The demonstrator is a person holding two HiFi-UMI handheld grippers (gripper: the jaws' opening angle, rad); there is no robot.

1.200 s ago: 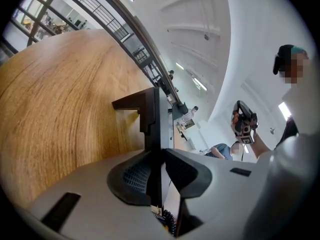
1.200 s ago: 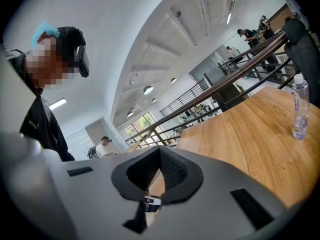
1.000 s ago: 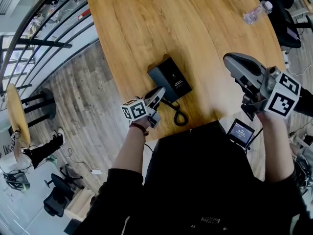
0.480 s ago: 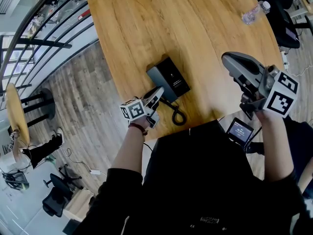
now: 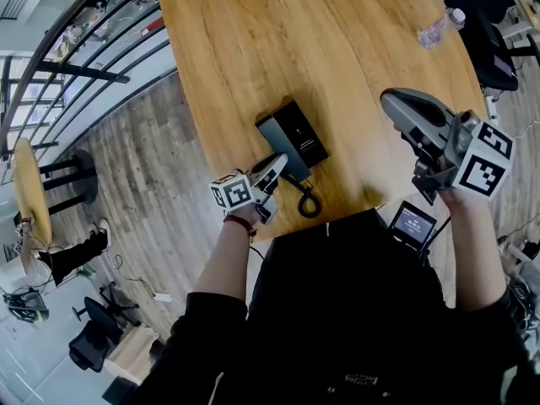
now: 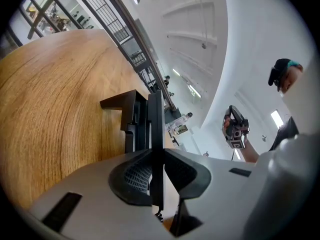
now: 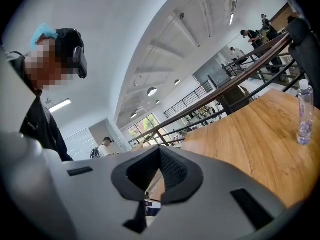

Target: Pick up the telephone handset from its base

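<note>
Hardly anything has moved since the earlier frames. The left gripper [image 5: 278, 161] sits at the same near corner of the phone [image 5: 295, 137], and the right gripper [image 5: 390, 100] hangs where it did, over the table's [image 5: 337, 49] right edge. The phone lies on the same spot of the wood, its coiled cord [image 5: 307, 201] trailing toward the near edge as before. Only the head view has drifted slightly, so the bottle [image 5: 439, 27] at the far right sits a touch differently in frame.

In the left gripper view, the left fingers [image 6: 137, 171] are drawn nearly together and pinch a thin black edge that runs upright between the pads. It looks like the handset [image 6: 155, 119], seen end-on. Both pads press on it. The rest of the phone stands just behind, on the table. Whether the handset has left its base cannot be told from any view.

In the right gripper view, the right fingers [image 7: 172, 171] are clenched tip to tip with nothing between them. That gripper is held above the table, well apart from the phone, and beyond it lies a small screen [image 5: 412, 224] off the table's edge.
</note>
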